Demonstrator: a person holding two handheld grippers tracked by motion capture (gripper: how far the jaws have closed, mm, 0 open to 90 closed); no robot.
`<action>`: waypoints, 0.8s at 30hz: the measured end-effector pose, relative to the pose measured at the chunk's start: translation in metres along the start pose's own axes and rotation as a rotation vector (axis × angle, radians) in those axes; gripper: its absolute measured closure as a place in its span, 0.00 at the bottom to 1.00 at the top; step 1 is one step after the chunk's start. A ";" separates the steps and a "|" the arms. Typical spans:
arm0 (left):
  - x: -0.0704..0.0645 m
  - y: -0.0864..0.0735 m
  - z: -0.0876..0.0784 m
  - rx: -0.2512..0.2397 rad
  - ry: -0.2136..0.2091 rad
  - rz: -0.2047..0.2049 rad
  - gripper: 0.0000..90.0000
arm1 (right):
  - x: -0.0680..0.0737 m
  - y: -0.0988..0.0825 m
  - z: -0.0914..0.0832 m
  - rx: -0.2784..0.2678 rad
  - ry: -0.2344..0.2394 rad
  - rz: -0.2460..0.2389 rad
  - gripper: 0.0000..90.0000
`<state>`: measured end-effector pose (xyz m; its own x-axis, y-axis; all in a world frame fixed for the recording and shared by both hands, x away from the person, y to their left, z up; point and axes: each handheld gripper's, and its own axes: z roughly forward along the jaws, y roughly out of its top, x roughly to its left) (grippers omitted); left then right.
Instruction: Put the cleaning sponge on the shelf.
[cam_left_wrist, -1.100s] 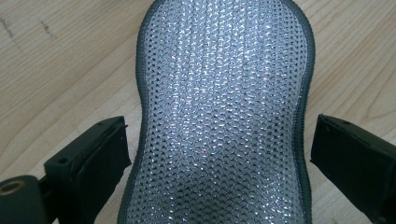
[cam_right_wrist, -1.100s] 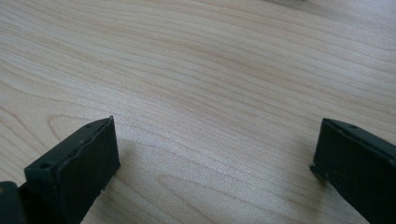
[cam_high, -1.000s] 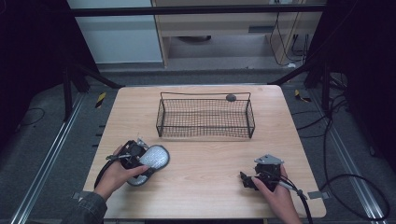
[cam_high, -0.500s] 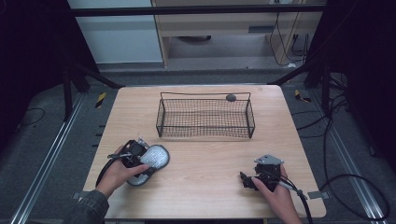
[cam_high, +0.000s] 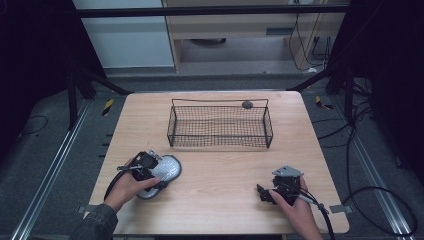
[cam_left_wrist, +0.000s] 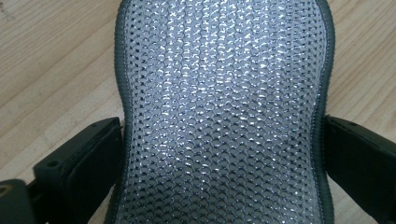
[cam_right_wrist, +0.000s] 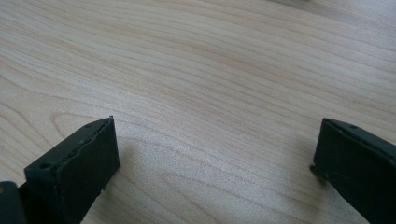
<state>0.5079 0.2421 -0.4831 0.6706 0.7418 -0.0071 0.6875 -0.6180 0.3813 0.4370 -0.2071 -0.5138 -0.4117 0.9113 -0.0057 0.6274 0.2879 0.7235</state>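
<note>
Little has moved since earlier; your left gripper (cam_high: 150, 167) straddles the silver mesh pad (cam_left_wrist: 219, 112), jaws at its edges, long axis running away; right gripper (cam_high: 270, 194) rests wide open, empty.

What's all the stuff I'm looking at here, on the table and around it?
Table: one, light wood, centre.
Wire basket: one, black, far middle of the table.
Small round object: one, dark grey, at the basket's far rim; too small to identify.
Mesh pad: one, silvery with dark edging, lying flat near the table's left front.
Left gripper: one, black, jaws either side of the mesh pad's narrow waist.
Right gripper: one, black, jaws apart over bare wood, right front.
Hands: two, one on each gripper.
</note>
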 end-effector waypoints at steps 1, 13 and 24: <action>0.001 0.000 0.000 -0.003 -0.001 -0.003 0.00 | 0.000 0.000 0.000 0.000 0.000 0.000 0.00; 0.002 -0.002 -0.005 -0.037 0.012 -0.010 0.04 | 0.000 0.000 0.000 0.000 0.002 -0.003 0.00; -0.002 0.007 -0.029 -0.093 0.053 0.046 0.04 | 0.000 0.000 0.000 0.000 0.002 -0.003 0.00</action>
<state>0.5030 0.2439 -0.4539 0.6836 0.7273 0.0610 0.6256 -0.6269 0.4644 0.4368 -0.2070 -0.5137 -0.4146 0.9100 -0.0065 0.6264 0.2906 0.7234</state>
